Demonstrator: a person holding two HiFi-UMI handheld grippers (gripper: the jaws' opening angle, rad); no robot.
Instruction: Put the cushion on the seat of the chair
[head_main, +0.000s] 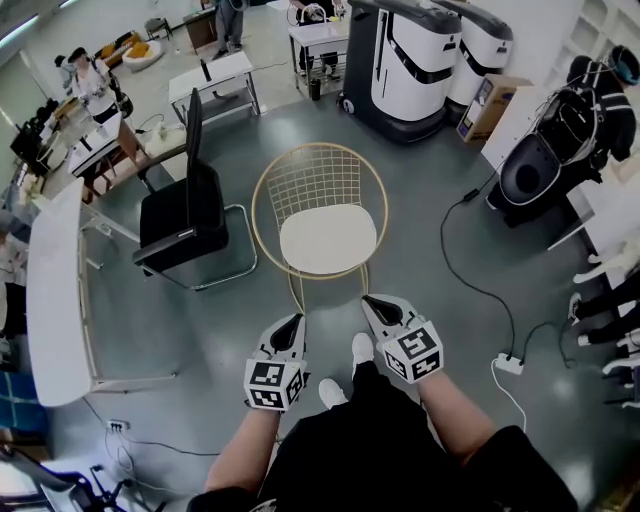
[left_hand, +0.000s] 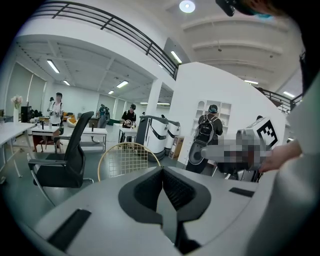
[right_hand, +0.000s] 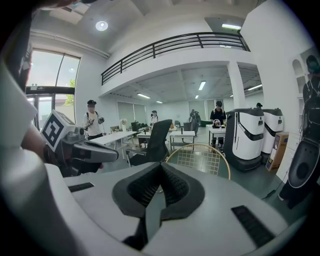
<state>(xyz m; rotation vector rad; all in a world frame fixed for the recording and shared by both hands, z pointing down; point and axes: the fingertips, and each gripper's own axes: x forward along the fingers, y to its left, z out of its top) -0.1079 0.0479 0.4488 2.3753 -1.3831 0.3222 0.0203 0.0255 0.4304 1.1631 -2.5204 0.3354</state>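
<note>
The gold wire chair (head_main: 308, 182) stands in the middle of the grey floor, and a cream round cushion (head_main: 328, 238) lies flat on its seat. My left gripper (head_main: 293, 321) and right gripper (head_main: 369, 301) hover side by side just in front of the chair, near its front legs. Both are shut with nothing between the jaws. In the left gripper view the closed jaws (left_hand: 162, 170) point at the chair's wire back (left_hand: 128, 159); the right gripper view shows the same from its closed jaws (right_hand: 161, 166), with the chair back (right_hand: 201, 155) ahead. The gripper bodies hide the cushion in both gripper views.
A black office chair (head_main: 186, 212) stands left of the gold chair, beside a long white table (head_main: 55, 290). Two white robot units (head_main: 412, 62) stand behind. A black cable and power strip (head_main: 510, 364) lie on the floor at right. People stand at desks far back.
</note>
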